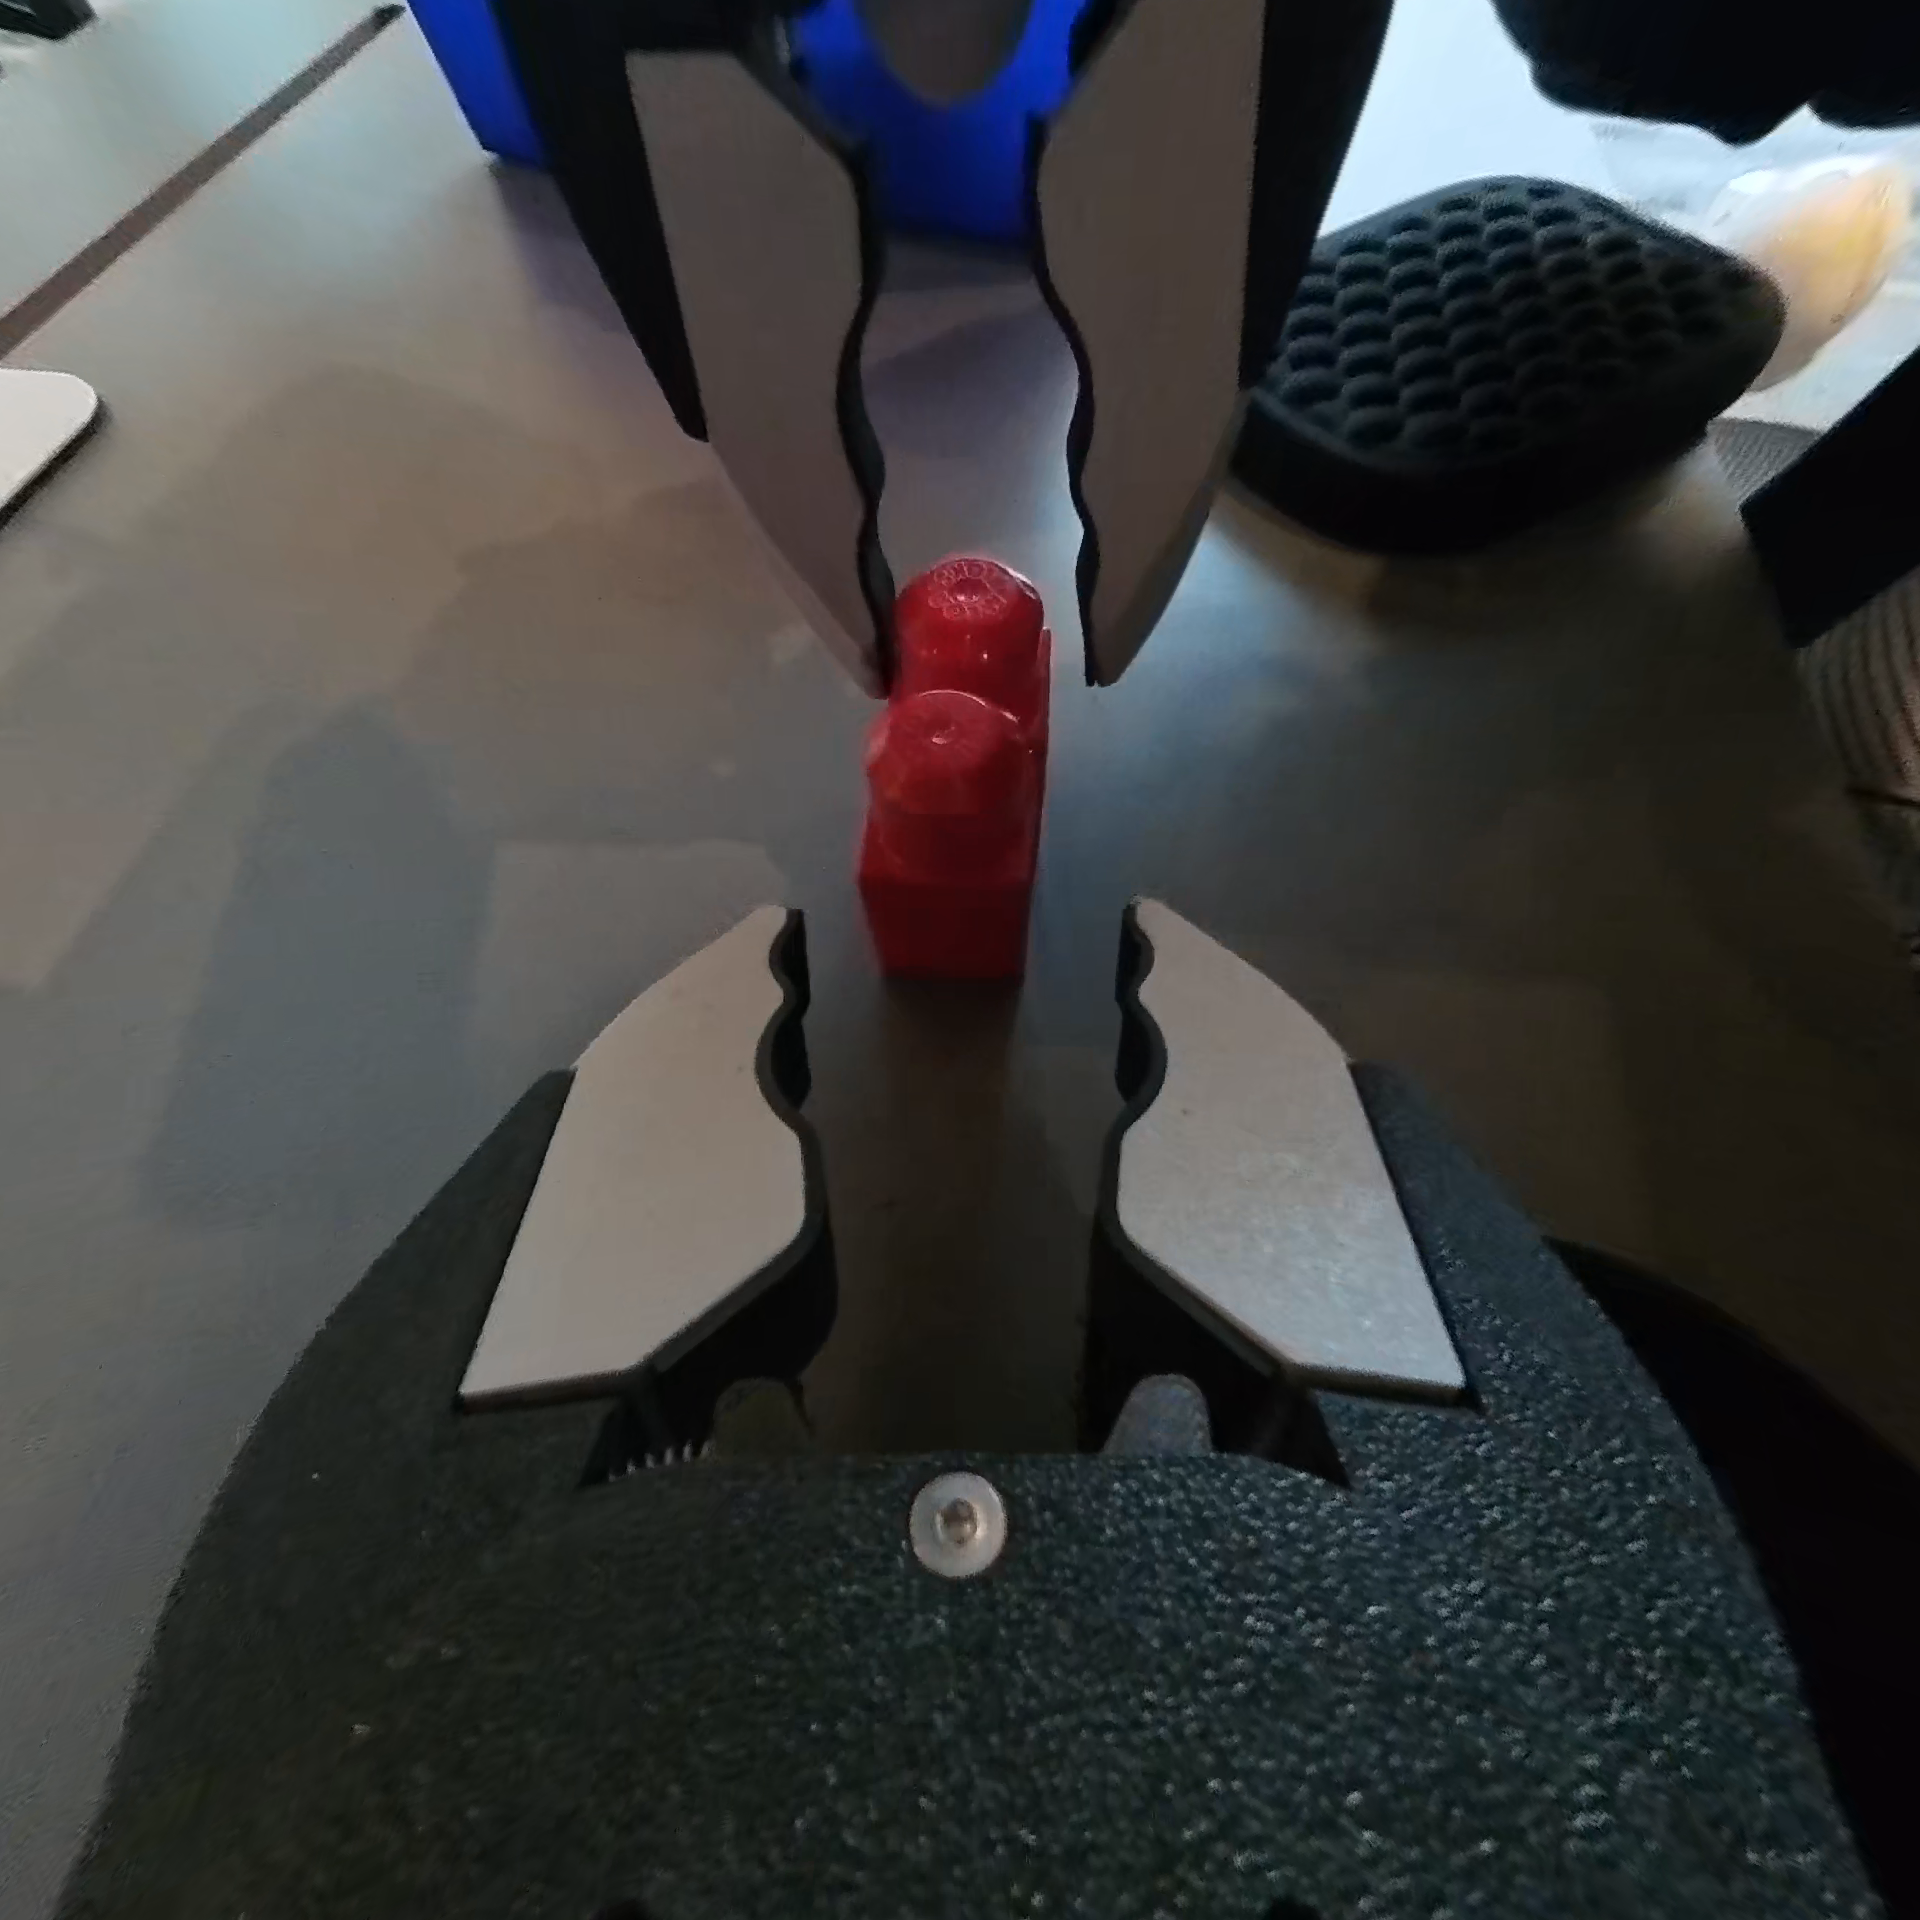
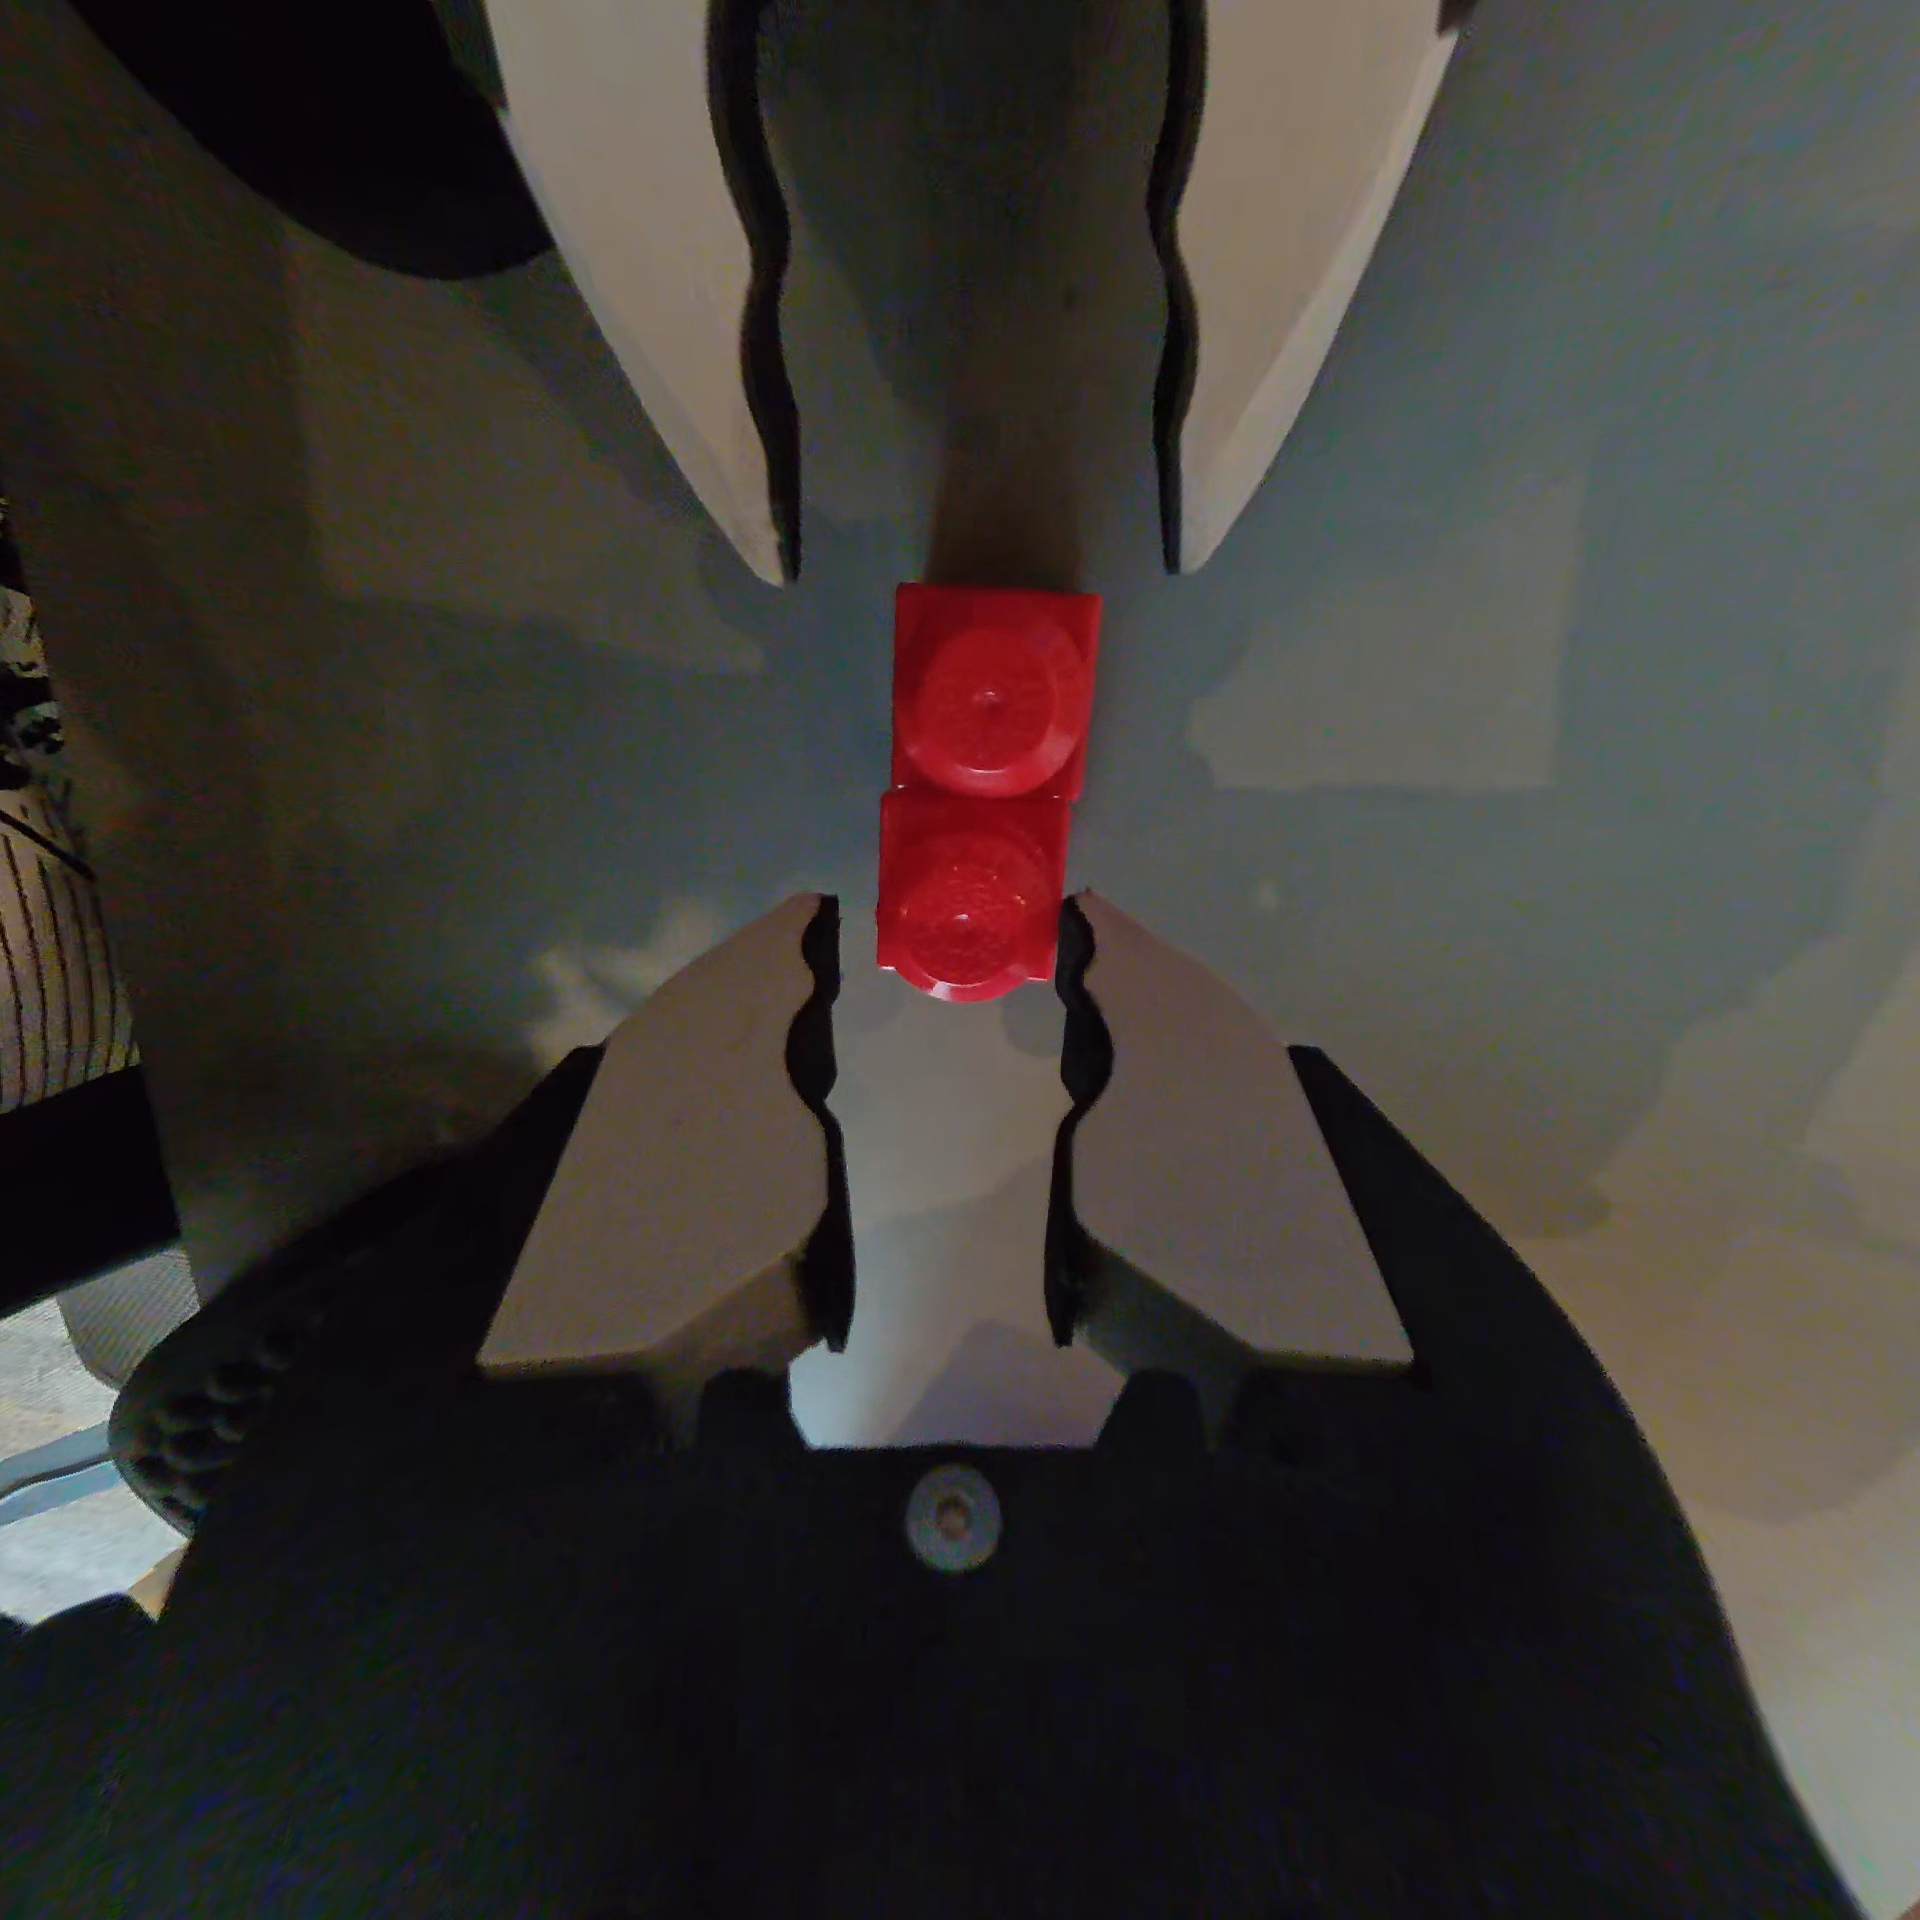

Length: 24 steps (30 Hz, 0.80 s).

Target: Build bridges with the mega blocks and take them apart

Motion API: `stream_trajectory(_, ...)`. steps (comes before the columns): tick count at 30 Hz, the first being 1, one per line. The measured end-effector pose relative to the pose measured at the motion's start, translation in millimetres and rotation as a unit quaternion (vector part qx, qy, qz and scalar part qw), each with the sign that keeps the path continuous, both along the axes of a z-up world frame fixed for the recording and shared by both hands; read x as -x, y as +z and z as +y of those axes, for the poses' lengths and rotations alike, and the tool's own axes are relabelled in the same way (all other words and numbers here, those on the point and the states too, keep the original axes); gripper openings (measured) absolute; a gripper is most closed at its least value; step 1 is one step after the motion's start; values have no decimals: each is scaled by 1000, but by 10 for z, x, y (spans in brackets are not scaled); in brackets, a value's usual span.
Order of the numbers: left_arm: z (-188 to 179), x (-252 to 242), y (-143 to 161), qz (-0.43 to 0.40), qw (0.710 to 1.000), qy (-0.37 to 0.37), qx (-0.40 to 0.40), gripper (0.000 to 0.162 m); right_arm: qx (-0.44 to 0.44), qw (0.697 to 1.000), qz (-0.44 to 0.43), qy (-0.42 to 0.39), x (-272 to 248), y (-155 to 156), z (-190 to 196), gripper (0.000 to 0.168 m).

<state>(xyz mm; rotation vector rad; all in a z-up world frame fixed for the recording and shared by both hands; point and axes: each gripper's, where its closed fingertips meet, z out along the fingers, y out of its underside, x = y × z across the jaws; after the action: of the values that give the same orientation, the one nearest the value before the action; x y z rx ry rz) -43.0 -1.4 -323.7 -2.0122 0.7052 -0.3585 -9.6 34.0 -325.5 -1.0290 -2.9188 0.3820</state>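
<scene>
A red mega block (image 1: 951, 831) with two studs stands on the grey table (image 1: 416, 727). In the right wrist view (image 2: 982, 790) a seam runs between its two studs, so it may be two one-stud blocks side by side. My left gripper (image 1: 966, 914) is open and empty, its fingertips just short of the block's near end. My right gripper (image 2: 951, 914) is open and comes down from above, its fingertips on either side of one stud, one pad touching it. It shows in the left wrist view (image 1: 987, 670) over the far stud. The left gripper (image 2: 977, 569) shows opposite in the right wrist view.
A blue bin (image 1: 935, 156) stands on the table behind the right gripper. A black mesh chair part (image 1: 1475, 364) lies off the table's right side. A flat grey plate (image 1: 31, 426) sits at the left edge. A dark bar (image 1: 1829, 499) crosses the right edge. Some 6 cm of space lies between my two pairs of fingers.
</scene>
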Motion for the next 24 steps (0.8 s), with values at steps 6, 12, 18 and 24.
stream_trajectory(6, 38, -22, -6, 4, 1000, -15, -2, 48, 0, 1000, -1, 0, 5, -3, -13, 38)
stream_trajectory(12, 70, -86, -33, 10, 999, -52, 3, 41, -1, 1000, 4, -9, 23, -7, -19, 33)
stream_trajectory(18, 56, -123, -23, 2, 997, -76, 4, 37, -8, 1000, 5, -20, -2, -7, -18, 33)
stream_trajectory(24, 50, -144, -14, -4, 996, -93, 4, 37, -9, 1000, 11, -21, -19, -9, -41, 33)
